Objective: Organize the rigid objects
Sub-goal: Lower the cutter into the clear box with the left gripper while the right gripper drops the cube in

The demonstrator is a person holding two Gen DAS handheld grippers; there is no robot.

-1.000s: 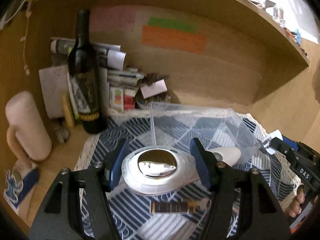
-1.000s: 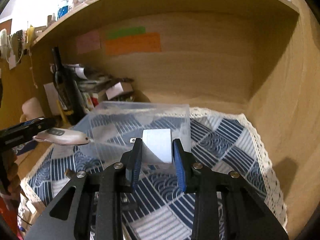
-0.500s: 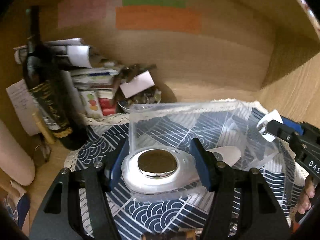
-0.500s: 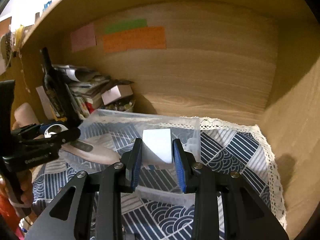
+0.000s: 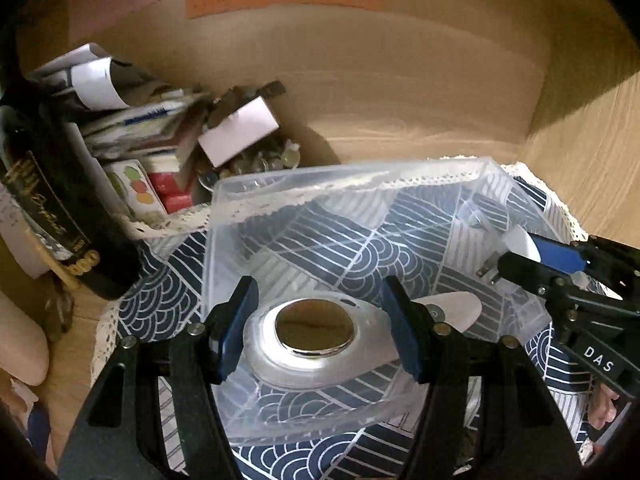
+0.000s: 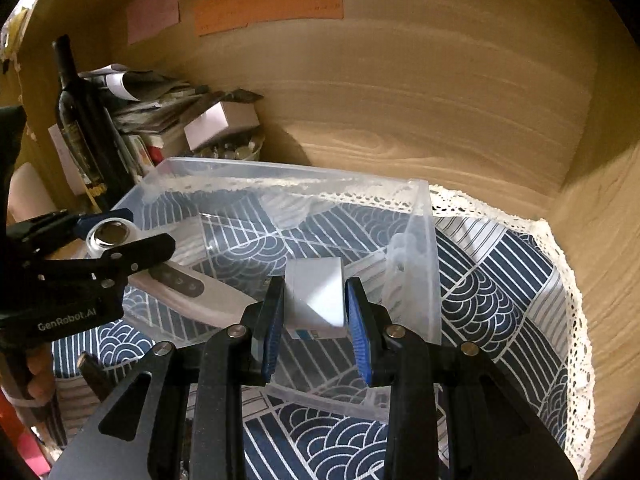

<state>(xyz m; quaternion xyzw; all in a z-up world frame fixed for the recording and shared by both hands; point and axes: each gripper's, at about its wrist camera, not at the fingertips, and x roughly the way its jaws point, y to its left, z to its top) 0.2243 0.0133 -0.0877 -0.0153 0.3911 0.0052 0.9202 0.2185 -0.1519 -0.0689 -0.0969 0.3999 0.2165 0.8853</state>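
Holding both items over the clear bin [image 6: 416,216].
Left claw [image 5: 320,328] clamps white handheld device [image 5: 316,336] at bin's 9 o'clock side; right claw [image 6: 316,320] clamps white charger block [image 6: 316,296] near the 5 o'clock wall. Bin sits on patterned cloth [image 6: 500,280].

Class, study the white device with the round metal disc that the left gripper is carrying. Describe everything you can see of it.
The white device is a flat, glossy plastic wand: a broad oval head with a translucent rim around a round, shiny metal disc, tapering to a slim handle with three small dark buttons. It lies roughly level, held at the head between the left gripper's blue jaws, inside the clear plastic bin, handle pointing toward the right gripper.
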